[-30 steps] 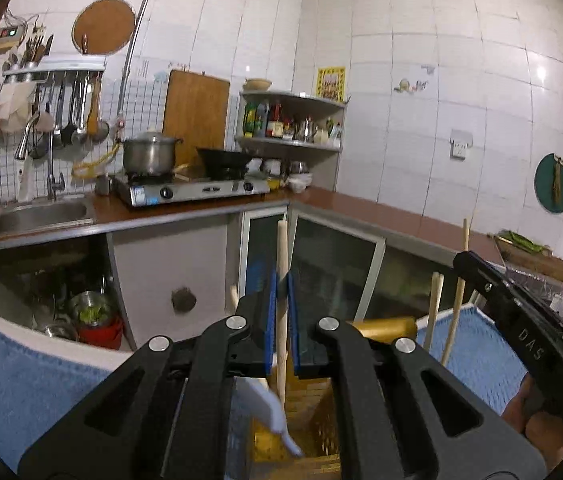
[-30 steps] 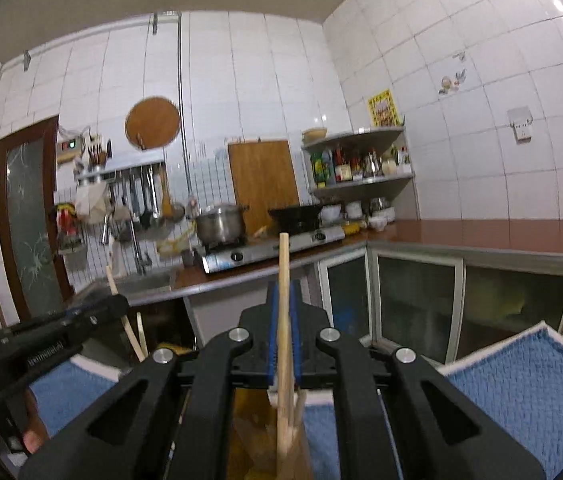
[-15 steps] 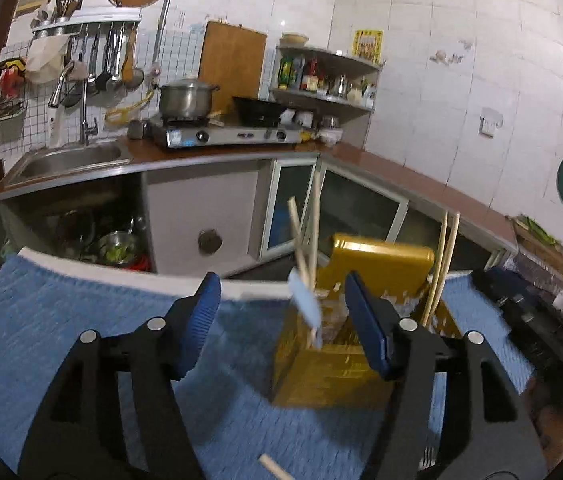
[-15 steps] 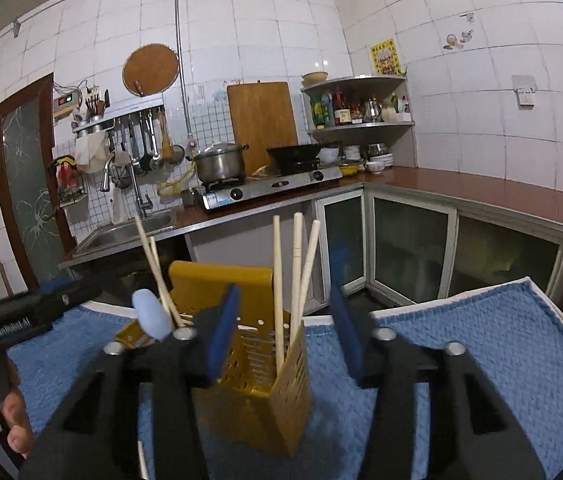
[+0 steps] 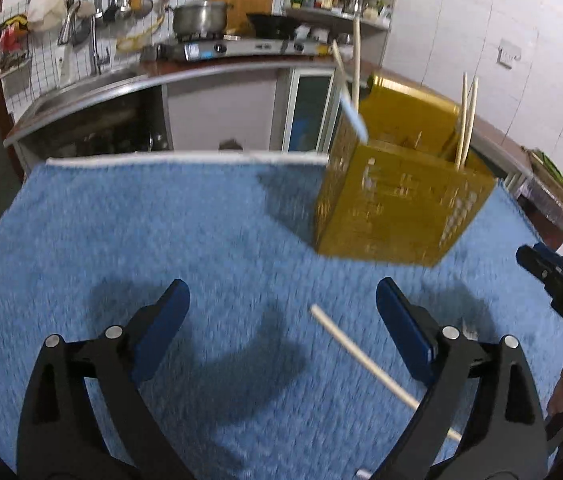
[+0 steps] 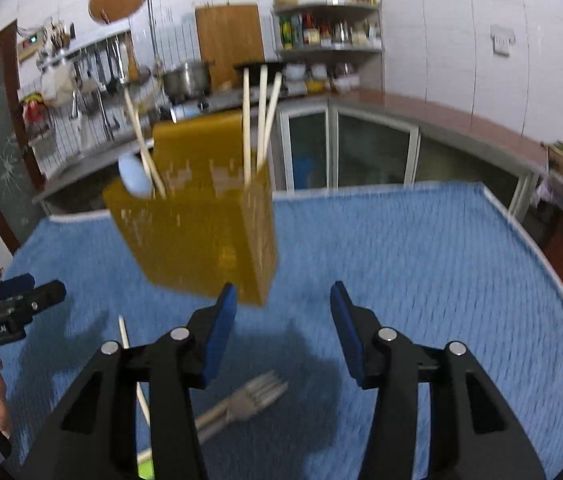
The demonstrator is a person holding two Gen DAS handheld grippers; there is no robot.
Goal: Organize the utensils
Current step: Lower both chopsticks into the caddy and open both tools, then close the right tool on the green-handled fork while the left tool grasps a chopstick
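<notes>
A yellow perforated utensil holder [image 5: 397, 204] stands on the blue towel [image 5: 161, 240]; it also shows in the right wrist view [image 6: 201, 224]. Chopsticks [image 6: 259, 116] and a white spoon [image 6: 134, 174] stand in it. My left gripper [image 5: 281, 320] is open and empty above the towel, with a loose chopstick [image 5: 365, 360] lying between its fingers. My right gripper [image 6: 283, 324] is open and empty. A metal fork [image 6: 241, 402] and the same chopstick [image 6: 127, 354] lie on the towel below it.
The towel's white edge [image 5: 185, 158] marks the far side of the table. Beyond it are kitchen counters [image 6: 421, 112], a sink [image 5: 81, 88] and a stove with a pot [image 5: 199, 18]. The other gripper shows at each view's side [image 5: 561, 292].
Both grippers opened, left their chopsticks standing in the holder, and pulled back and tilted down toward the towel. The loose chopstick and fork came into view.
</notes>
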